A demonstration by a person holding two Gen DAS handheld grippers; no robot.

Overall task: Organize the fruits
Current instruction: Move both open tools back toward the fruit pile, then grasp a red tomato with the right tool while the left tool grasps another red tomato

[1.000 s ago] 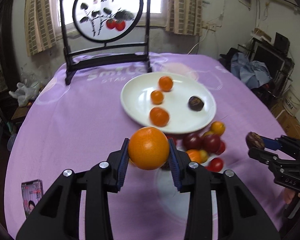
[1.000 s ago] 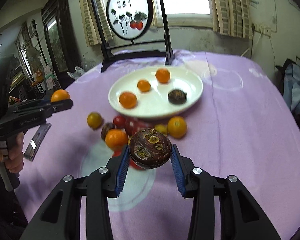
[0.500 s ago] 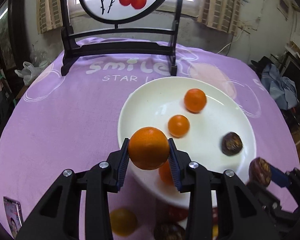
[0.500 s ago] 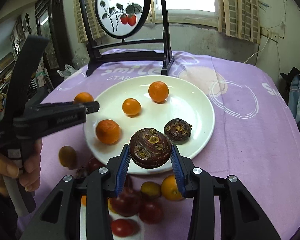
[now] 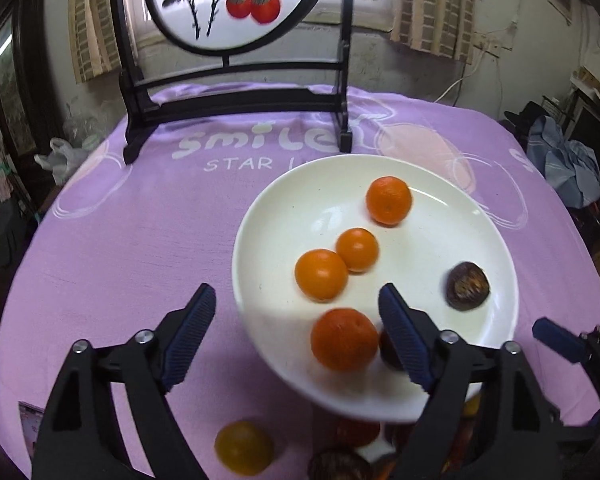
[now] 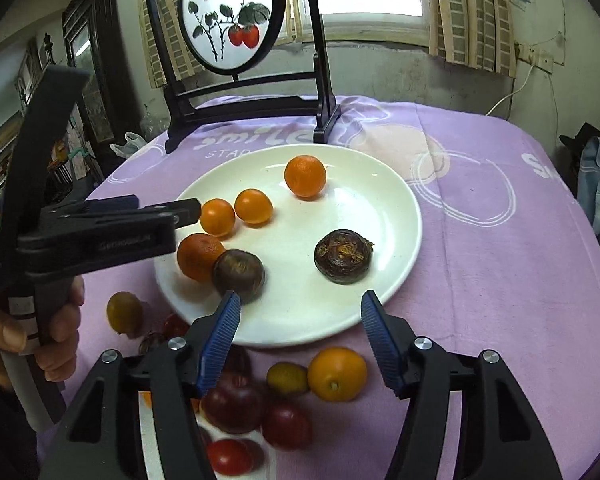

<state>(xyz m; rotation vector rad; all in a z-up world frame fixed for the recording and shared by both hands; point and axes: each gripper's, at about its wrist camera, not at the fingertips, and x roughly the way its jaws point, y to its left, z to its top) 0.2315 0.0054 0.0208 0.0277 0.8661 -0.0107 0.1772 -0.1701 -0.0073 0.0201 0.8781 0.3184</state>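
Your left gripper (image 5: 296, 334) and right gripper (image 6: 300, 334), lower centre of each view, have just spread their fingers, both released, an orange mandarin (image 5: 343, 339) and a dark purple-brown round fruit (image 6: 239, 276) lying free on the round white plate (image 6: 396, 240) on the purple-clothed desk (image 6: 500, 280).

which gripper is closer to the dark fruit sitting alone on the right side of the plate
Right. The right gripper, jaws just opened and empty, sits just in front of the lone dark fruit. The left gripper, also just opened, is across the plate by the oranges.
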